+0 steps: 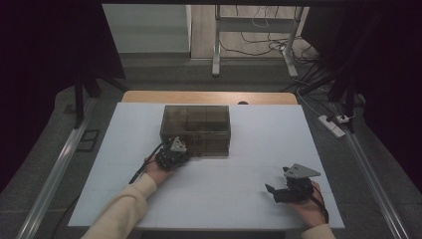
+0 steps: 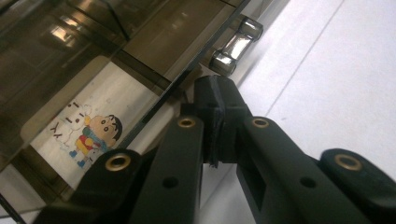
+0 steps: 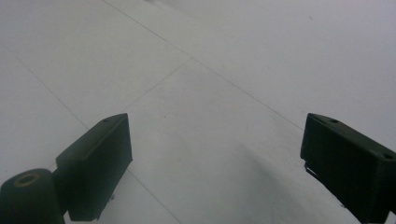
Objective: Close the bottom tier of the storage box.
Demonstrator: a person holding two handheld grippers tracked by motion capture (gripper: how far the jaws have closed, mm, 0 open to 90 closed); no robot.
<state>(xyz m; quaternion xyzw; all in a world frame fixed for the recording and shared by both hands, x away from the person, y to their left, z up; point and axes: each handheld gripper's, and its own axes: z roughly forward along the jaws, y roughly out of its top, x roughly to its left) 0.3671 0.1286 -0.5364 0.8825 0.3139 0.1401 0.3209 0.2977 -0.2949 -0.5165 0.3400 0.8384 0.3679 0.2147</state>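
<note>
Smoked clear box [image 1: 195, 128] with inner dividers sitting mid-desk, toward far edge of white desk [image 1: 249, 194]. Metal latch [image 2: 236, 44] on box's near front face. Cartoon sticker [image 2: 95, 133] of a kid seen through tinted wall in left gripper view.

Left gripper [image 1: 171, 155] held in left hand [image 1: 155, 172], cream sleeve [image 1: 124, 209], right up against box's near left corner. Fingers [image 2: 219, 105] pressed together, tips at lower edge of box front, just below latch; nothing visibly pinched between them; contact with box edge likely but can't tell for sure.

Right gripper [image 1: 278, 191] in right hand [image 1: 308, 206], low over bare desk at near right, well apart from box. Fingers [image 3: 95, 163] spread wide, empty, plain white surface with faint seam lines between them.

Cables and a power strip [image 1: 332, 124] on floor beyond desk.
</note>
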